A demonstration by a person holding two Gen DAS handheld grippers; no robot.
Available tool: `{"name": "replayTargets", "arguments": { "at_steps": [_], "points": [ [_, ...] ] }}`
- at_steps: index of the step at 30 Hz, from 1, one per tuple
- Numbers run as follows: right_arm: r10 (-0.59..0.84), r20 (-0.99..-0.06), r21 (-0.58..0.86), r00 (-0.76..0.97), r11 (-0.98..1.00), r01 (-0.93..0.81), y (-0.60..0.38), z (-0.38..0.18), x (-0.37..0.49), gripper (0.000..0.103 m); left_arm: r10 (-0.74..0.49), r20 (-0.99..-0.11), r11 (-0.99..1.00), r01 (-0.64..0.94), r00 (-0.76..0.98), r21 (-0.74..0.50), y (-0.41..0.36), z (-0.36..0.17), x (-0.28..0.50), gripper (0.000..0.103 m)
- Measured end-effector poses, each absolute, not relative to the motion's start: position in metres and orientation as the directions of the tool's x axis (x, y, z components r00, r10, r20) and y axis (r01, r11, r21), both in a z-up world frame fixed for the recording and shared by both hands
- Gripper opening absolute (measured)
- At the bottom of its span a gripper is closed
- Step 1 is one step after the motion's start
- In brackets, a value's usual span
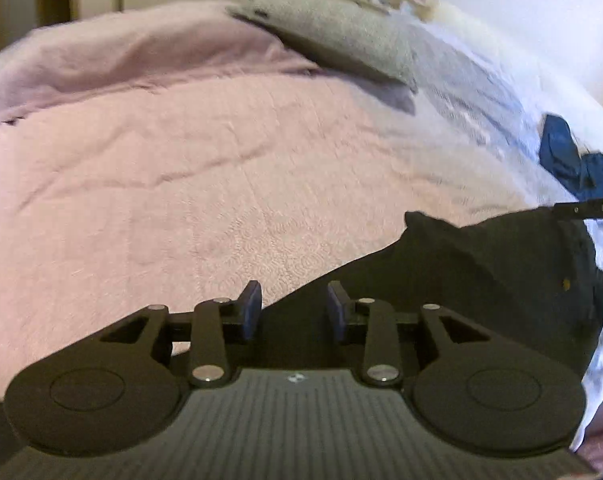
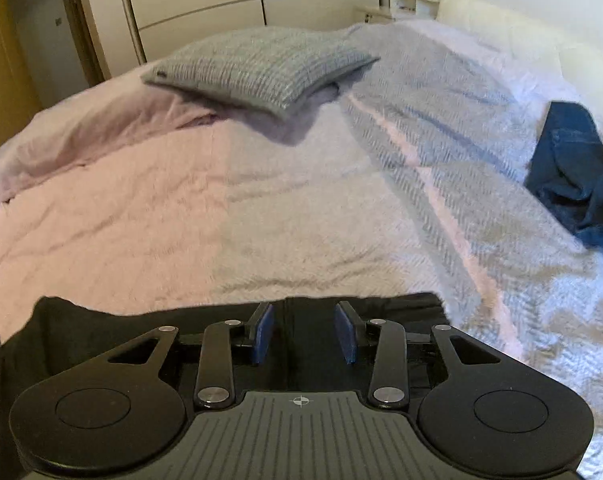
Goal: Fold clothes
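While both jaws stand apart and empty, my right hand-held gripper [image 2: 304, 332] and left hand-held gripper [image 1: 294, 310] hang directly over the black garment [image 1: 481, 276], spread crosswise on the bed [image 2: 229, 216] beneath them, its far edge just ahead, the blue jeans [image 2: 573, 172] well apart to the right.

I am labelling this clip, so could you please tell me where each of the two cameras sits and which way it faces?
Left wrist: rides on the left gripper, looking along its open fingers across the pink bedspread; a black garment lies beneath.
Right wrist: rides on the right gripper, open, facing up the bed over the same black garment.
Shared: the black garment, grey cushion and blue jeans.
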State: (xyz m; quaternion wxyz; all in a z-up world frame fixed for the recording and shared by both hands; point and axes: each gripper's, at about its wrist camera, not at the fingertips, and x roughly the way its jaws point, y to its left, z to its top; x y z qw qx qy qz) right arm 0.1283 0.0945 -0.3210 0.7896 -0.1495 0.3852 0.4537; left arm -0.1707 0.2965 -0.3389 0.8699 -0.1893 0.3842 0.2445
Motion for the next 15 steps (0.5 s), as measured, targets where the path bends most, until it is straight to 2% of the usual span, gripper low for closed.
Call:
{"name": "replayTargets", "arguments": {
  "at_steps": [1, 3, 5, 6, 11, 15],
  "points": [
    [0.602, -0.744, 0.11, 0.291, 0.539, -0.835, 0.095, -0.324, 0.129, 0.038, 0.257, -0.767, 0.822, -0.55, 0.588, -0.146, 0.301, -0.344, -0.169, 0.042],
    [0.603, -0.741, 0.09, 0.294, 0.524, -0.847, 0.094, -0.33, 0.128, 0.038, 0.199, -0.777, 0.844, -0.508, 0.597, -0.173, 0.309, -0.356, -0.166, 0.043],
    [0.593, -0.748, 0.066, 0.297, 0.513, -0.856, 0.095, -0.339, 0.13, 0.038, 0.148, -0.777, 0.855, -0.474, 0.611, -0.21, 0.315, -0.368, -0.167, 0.025],
    [0.588, -0.752, 0.055, 0.299, 0.508, -0.86, 0.096, -0.344, 0.131, 0.038, 0.153, -0.776, 0.865, -0.462, 0.611, -0.194, 0.314, -0.373, -0.168, 0.009],
    [0.52, -0.812, 0.065, 0.265, 0.532, -0.844, 0.108, -0.384, 0.154, 0.038, 0.228, -0.779, 0.831, -0.533, 0.585, -0.157, 0.314, -0.387, -0.167, 0.009],
    [0.478, -0.828, 0.021, 0.294, 0.55, -0.835, 0.117, -0.373, 0.15, 0.038, 0.299, -0.758, 0.787, -0.599, 0.579, -0.146, 0.305, -0.369, -0.171, 0.009]
  ]
}}
